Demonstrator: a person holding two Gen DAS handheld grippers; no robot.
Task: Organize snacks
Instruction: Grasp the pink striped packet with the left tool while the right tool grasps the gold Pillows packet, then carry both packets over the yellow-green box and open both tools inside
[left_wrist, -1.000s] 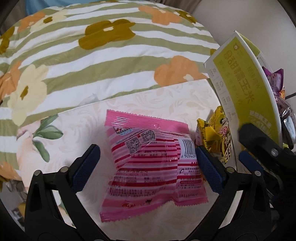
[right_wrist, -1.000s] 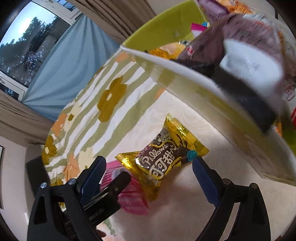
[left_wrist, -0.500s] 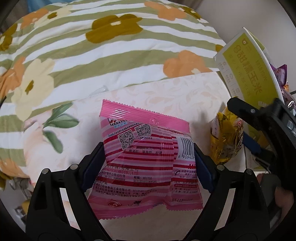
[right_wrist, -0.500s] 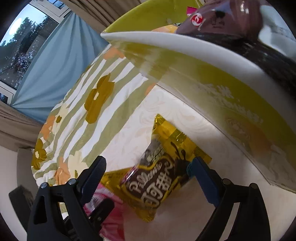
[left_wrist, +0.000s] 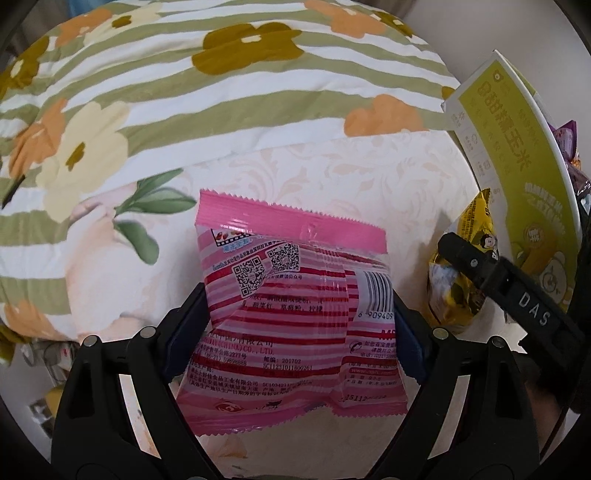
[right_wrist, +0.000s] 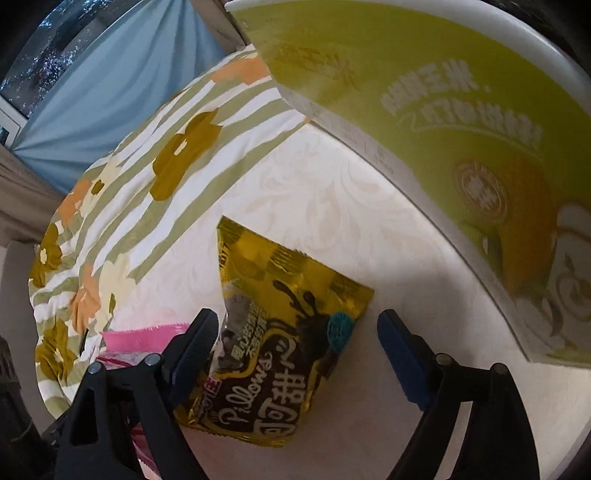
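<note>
A pink striped snack packet (left_wrist: 295, 314) lies on the cream patterned table (left_wrist: 369, 184). My left gripper (left_wrist: 295, 325) is shut on the packet, blue pads pressing both its sides. A yellow "Pillows" snack packet (right_wrist: 280, 347) lies beside it to the right; it also shows in the left wrist view (left_wrist: 461, 273). My right gripper (right_wrist: 295, 347) is open and straddles the yellow packet, its left pad touching the packet and its right pad apart from it. The pink packet's edge shows in the right wrist view (right_wrist: 144, 332).
A yellow-green cardboard box (left_wrist: 517, 155) holding several snacks stands at the right, close above the yellow packet (right_wrist: 424, 92). A bed with a striped floral cover (left_wrist: 221, 92) lies beyond the table edge. A blue curtain (right_wrist: 110, 74) hangs behind.
My left gripper moved forward around the pink packet and closed on it. My right gripper came down and forward over the yellow packet, close under the box wall.
</note>
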